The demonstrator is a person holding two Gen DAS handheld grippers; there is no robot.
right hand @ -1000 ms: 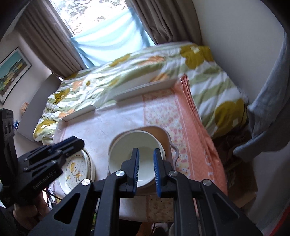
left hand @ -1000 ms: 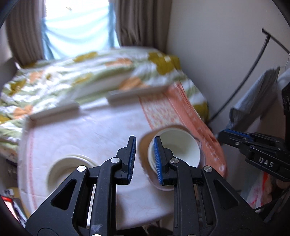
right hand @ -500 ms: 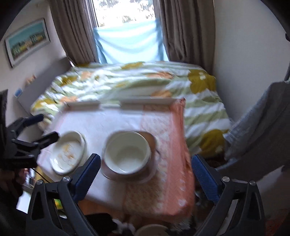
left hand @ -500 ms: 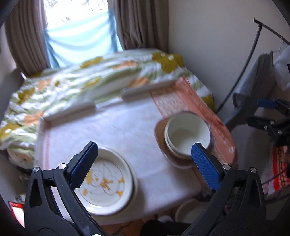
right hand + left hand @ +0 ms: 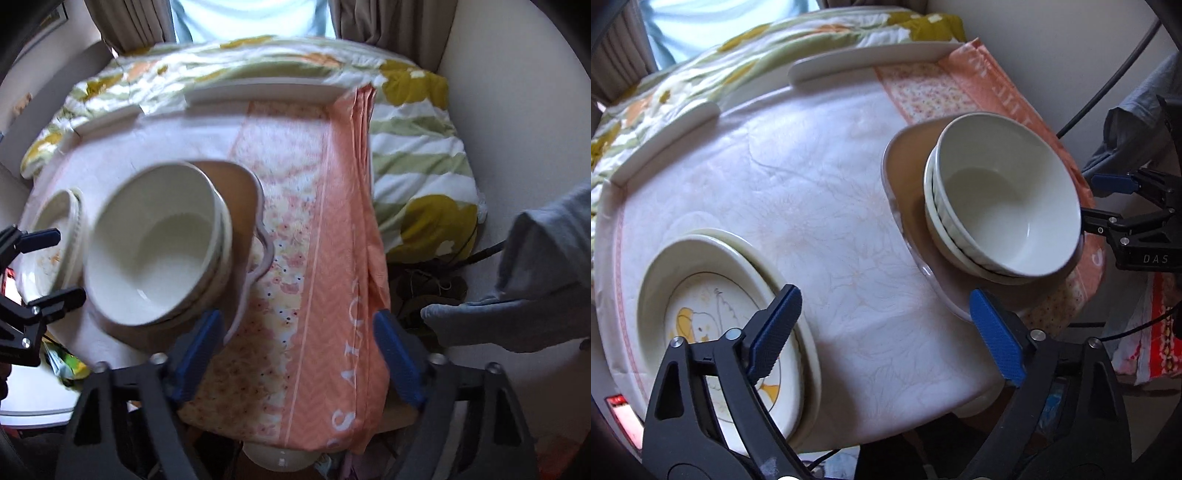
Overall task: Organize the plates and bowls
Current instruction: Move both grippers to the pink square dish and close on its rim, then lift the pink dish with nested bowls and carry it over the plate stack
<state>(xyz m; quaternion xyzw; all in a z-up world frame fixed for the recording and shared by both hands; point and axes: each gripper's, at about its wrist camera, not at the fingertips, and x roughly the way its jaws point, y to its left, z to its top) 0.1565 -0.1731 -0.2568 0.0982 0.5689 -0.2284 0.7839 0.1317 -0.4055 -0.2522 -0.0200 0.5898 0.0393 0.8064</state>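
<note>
Two white bowls sit nested on a brown plate at the table's right side. A stack of cream plates, the top one with a cartoon print, lies at the left. My left gripper hangs over the white cloth between them, its jaws wide and closing with nothing between them; its left finger overlaps the plates' rim. My right gripper is above the orange cloth just right of the bowls, its jaws also closing on nothing. Each gripper shows in the other's view: the right gripper and the left gripper.
Two white rails line the table's far edge, with a bed in a floral quilt behind. A grey garment hangs at the right by the wall. A white dish shows below the table's near edge.
Both grippers went from shut to wide open and dropped toward the table, tilting down. The bowls and plates now look much closer; they have not moved.
</note>
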